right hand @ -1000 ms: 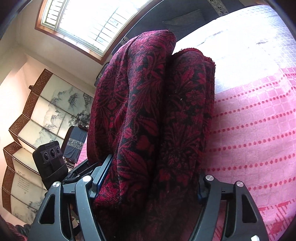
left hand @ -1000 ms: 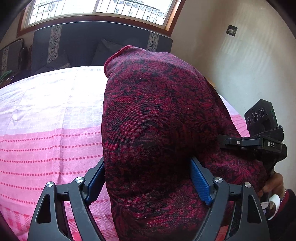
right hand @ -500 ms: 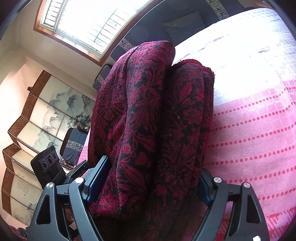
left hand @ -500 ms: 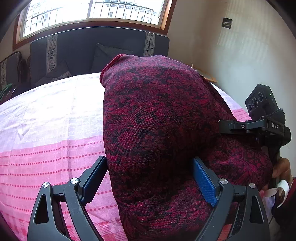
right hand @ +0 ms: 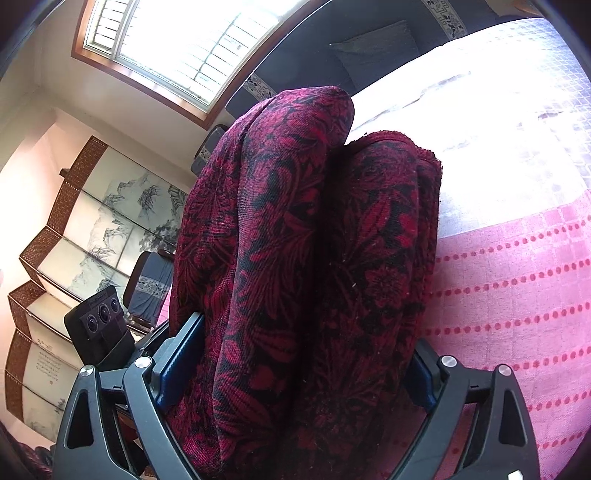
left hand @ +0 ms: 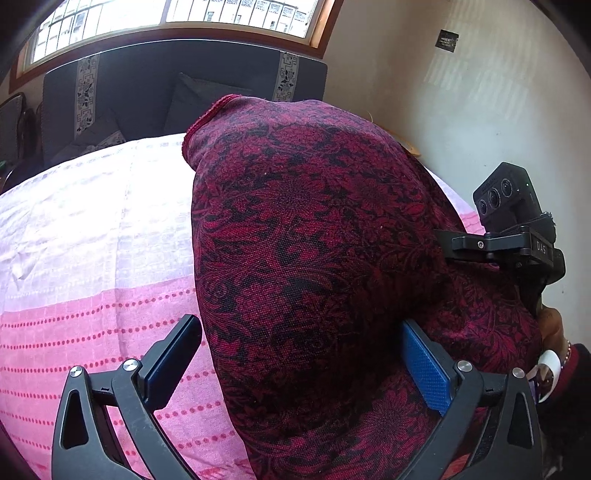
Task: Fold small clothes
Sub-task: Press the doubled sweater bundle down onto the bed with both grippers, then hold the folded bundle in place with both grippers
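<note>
My bed's cover (left hand: 92,258) fills the left and lower left of the left view, white above, pink with red dotted lines below. On it lies my folded cloth (left hand: 314,258), dark red and black, mid-frame.

A: Where does the folded garment (left hand: 325,266) lie?

B: On the bed cover (left hand: 92,236), between the fingers of the left gripper (left hand: 295,365). Its jaws are opening; the left finger stands apart from the cloth, the right finger is against it.

A: And the right gripper (right hand: 299,369)?

B: It has the garment between its opening jaws too, and its body shows at the right edge of the left wrist view. Behind the bed is a sofa (left hand: 147,88), under the window (left hand: 166,14). A folding screen (right hand: 74,229) stands left in the right wrist view.
</note>
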Demonstrator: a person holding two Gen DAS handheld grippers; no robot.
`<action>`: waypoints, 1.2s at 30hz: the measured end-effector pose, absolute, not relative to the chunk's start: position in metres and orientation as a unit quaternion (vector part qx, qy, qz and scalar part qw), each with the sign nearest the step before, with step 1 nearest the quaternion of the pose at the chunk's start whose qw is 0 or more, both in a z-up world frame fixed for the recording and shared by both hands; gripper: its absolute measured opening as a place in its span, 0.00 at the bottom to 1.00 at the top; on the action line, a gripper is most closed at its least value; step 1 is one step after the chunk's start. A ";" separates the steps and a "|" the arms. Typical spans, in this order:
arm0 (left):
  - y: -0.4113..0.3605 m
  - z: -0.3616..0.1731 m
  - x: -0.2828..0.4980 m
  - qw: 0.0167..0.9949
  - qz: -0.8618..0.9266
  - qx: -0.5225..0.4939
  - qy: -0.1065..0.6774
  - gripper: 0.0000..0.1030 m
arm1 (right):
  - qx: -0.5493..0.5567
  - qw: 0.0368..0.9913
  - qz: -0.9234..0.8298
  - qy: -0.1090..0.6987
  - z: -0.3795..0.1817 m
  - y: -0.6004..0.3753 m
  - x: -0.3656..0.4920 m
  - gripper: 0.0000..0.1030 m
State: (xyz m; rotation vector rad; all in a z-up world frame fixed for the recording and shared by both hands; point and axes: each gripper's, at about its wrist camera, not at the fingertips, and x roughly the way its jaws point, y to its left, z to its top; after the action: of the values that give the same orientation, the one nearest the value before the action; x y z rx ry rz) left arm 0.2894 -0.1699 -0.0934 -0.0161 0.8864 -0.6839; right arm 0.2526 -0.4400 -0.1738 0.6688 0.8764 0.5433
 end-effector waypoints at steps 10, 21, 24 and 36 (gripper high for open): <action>-0.156 -0.121 0.325 0.758 -0.411 -0.131 0.489 0.94 | 0.301 0.822 0.266 0.403 -0.174 -0.433 0.253 0.89; -0.148 -0.113 0.326 0.773 -0.417 -0.121 0.463 0.58 | 0.326 0.817 0.273 0.390 -0.177 -0.433 0.247 0.60; -0.148 -0.108 0.317 0.784 -0.405 -0.112 0.457 0.56 | 0.339 0.815 0.272 0.383 -0.175 -0.433 0.243 0.56; -0.125 -0.080 0.272 0.822 -0.365 -0.097 0.426 0.56 | 0.352 0.814 0.292 0.359 -0.156 -0.401 0.225 0.51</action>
State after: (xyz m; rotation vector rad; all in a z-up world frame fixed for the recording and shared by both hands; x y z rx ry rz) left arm 0.2723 -0.1249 -0.0802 -0.2071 0.9069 -0.7756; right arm 0.2248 -0.4013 -0.1562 0.7514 0.7664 0.6227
